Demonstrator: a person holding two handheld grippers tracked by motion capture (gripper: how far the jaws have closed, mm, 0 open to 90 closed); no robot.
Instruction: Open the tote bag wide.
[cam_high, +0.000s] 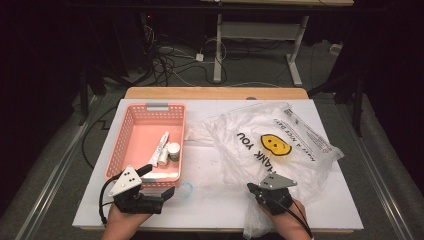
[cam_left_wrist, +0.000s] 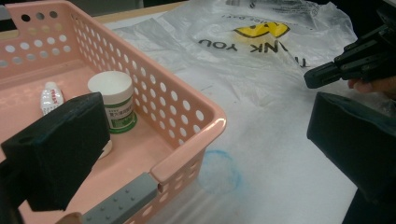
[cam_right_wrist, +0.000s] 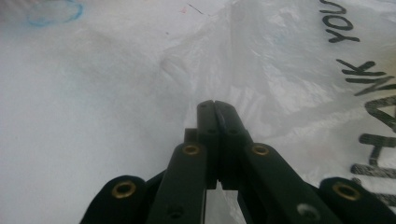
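A pink basket (cam_high: 127, 130) stands on the left of the white table, with a white jar (cam_high: 173, 150) (cam_left_wrist: 114, 100) and white tubes (cam_high: 162, 145) (cam_left_wrist: 50, 95) inside. My left gripper (cam_high: 161, 181) (cam_left_wrist: 205, 149) is open at the basket's near right corner (cam_left_wrist: 205, 126), one jaw over the inside and one outside. To the right lies a clear plastic bag (cam_high: 280, 135) (cam_left_wrist: 261, 51) (cam_right_wrist: 289, 60) printed with a yellow smiley and "THANK YOU". My right gripper (cam_high: 250, 187) (cam_right_wrist: 214, 105) (cam_left_wrist: 310, 79) is shut on the bag's near left edge, where a crease runs up to its tips.
A faint blue ring (cam_high: 185, 190) (cam_left_wrist: 219, 170) (cam_right_wrist: 51, 11) is drawn on the table (cam_high: 220, 205) between the grippers. A grey handle (cam_high: 157, 106) sits on the basket's far rim. Cables and desk legs cover the floor beyond the table's far wooden edge.
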